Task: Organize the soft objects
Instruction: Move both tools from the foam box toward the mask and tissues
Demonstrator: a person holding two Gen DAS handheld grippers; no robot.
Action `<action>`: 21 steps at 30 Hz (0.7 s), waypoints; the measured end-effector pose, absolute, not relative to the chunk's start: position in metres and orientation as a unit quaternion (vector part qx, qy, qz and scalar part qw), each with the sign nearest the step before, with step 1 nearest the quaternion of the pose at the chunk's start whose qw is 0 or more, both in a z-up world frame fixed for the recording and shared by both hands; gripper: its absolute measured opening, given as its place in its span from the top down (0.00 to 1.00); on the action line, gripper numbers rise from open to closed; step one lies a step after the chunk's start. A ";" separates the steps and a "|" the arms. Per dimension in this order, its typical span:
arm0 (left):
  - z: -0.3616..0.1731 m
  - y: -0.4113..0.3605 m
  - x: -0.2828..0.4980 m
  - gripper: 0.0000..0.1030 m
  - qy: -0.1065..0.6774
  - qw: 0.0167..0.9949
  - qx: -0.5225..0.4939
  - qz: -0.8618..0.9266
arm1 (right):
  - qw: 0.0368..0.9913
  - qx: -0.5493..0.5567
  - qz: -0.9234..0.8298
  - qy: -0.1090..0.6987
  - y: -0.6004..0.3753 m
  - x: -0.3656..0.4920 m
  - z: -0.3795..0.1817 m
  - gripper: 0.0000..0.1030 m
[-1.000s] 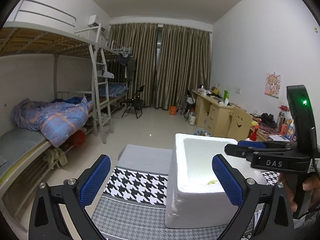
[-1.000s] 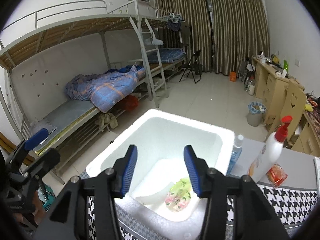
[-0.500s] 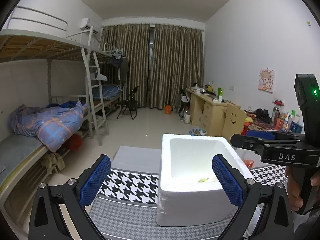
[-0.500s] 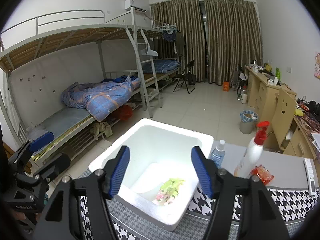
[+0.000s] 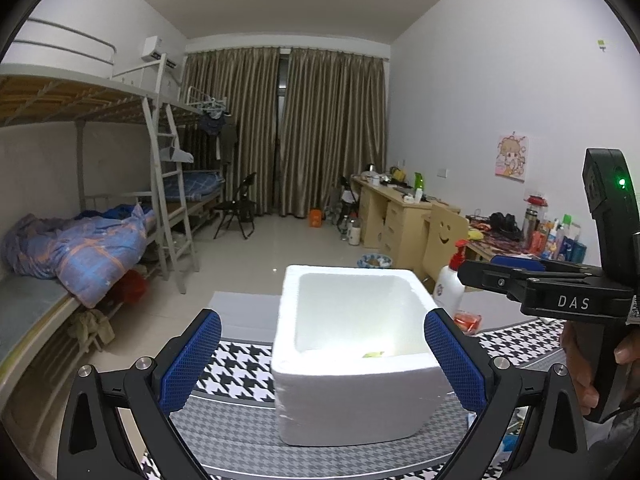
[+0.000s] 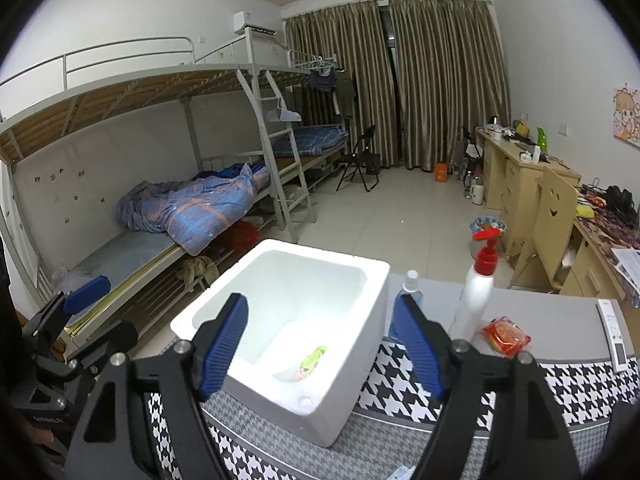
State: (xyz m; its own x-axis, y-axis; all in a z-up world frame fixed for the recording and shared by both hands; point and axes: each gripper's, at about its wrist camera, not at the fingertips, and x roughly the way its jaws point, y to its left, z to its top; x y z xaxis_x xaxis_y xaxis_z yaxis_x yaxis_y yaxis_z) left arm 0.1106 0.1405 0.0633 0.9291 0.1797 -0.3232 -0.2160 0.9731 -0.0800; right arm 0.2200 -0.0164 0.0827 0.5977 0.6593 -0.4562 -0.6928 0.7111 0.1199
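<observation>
A soft green-and-pink packet [image 6: 311, 364] is seen lying on the floor of a white foam box [image 6: 340, 408], at the lower centre of the right wrist view; in the left wrist view only a small yellow-green sliver [image 5: 374, 354] of it is shown above the box's near wall [image 5: 352, 396]. The box is set on a houndstooth cloth [image 6: 580, 384] covering the table. To the right of the box a white pump bottle with a red top [image 6: 476, 292] is stood upright, with a small clear bottle [image 6: 410, 286] just behind the box's right edge. A red packet [image 6: 505, 335], possibly a snack, is laid beside the pump bottle's base, and a white remote [image 6: 612, 332] is placed at the far right.

The right gripper [image 6: 320, 350] is held over the box with its blue pads spread wide and nothing between them. The left gripper [image 5: 322, 364] is likewise spread wide and empty, the box framed between its pads.

A bunk bed with a blue quilt [image 6: 192, 208] is seen at the left.
</observation>
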 end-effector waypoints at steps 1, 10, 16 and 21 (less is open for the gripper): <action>0.064 0.139 0.110 0.01 0.157 0.981 -0.056 0.100 | 0.895 -0.036 0.376 0.239 -0.018 0.219 0.083 0.19; 0.065 0.127 0.109 0.01 0.158 0.983 -0.050 0.084 | 0.906 -0.038 0.362 0.216 -0.038 0.206 0.083 0.07; 0.062 0.118 0.108 0.01 0.162 0.983 -0.048 0.066 | 0.911 -0.039 0.355 0.208 -0.055 0.195 0.081 0.07; 0.061 0.107 0.105 0.01 0.160 0.985 -0.043 0.053 | 0.911 -0.023 0.351 0.214 -0.072 0.193 0.076 0.07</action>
